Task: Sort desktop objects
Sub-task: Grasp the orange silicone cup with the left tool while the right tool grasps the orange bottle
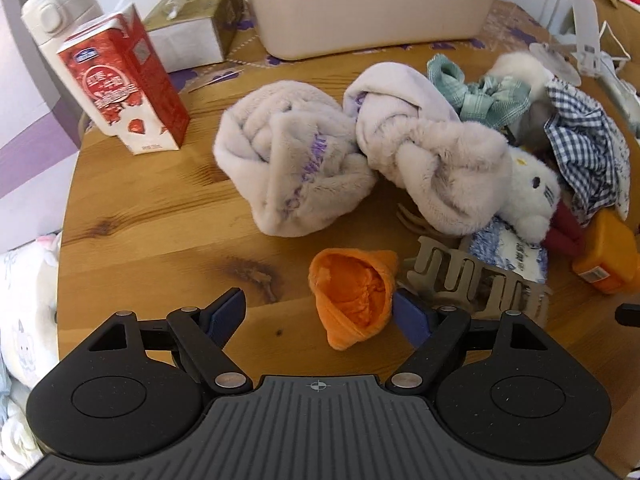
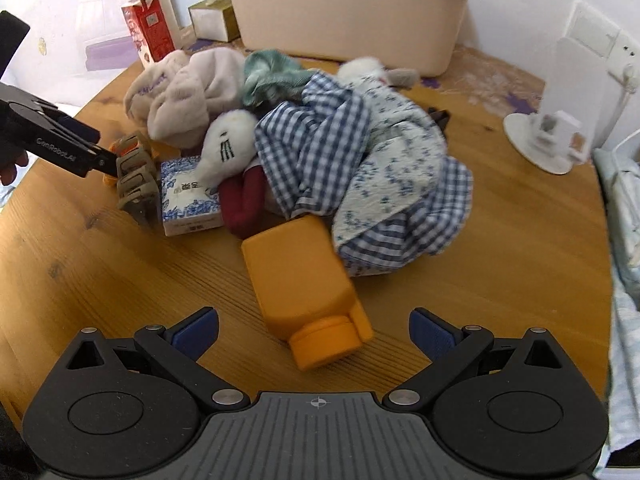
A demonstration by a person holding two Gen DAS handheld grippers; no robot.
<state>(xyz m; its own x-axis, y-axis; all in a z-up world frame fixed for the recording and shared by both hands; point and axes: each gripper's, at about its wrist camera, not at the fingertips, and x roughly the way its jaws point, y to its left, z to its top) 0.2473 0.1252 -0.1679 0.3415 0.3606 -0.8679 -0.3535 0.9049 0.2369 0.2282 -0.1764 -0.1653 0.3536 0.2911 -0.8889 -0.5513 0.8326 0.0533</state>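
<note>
Far left, back edge: a white flip-top bottle (image 1: 52, 20) stands upright, and a red milk carton (image 1: 124, 84) stands just in front of it, touching or nearly so.
Behind the carton: a tissue box (image 1: 192, 28) with a tissue poking up, just beside the beige bin (image 1: 368, 8) at the back of the round wooden table (image 1: 152, 216).
Left gripper (image 1: 320, 316): its blue pads stand well apart, pressing on nothing. A small orange fabric cap (image 1: 352, 296) lies on the wood between them, close against the right-hand pad; I cannot tell whether they touch.
Middle: two pale fluffy bundles with purple lettering (image 1: 296, 160) lie side by side, touching.
Just right of the cap: a taupe claw hair clip (image 1: 476, 280), next to a blue-and-white patterned packet (image 2: 188, 196). In the right wrist view the left gripper's tip sits right at the clip.
The heap: a white plush toy (image 1: 528, 188), a dark red cloth piece (image 2: 244, 204), a green-striped cloth (image 1: 480, 96), and a blue gingham garment (image 2: 320, 152) tangled with a floral print cloth (image 2: 392, 168), all piled together.
Right gripper (image 2: 314, 330): jaws spread wide, holding nothing. An orange bottle (image 2: 300, 276) lies on its side in front, its cap end pointing into the gap between the pads, clear of both.
Far right: a white stand (image 2: 548, 140) on the table's edge, well apart from the heap.
</note>
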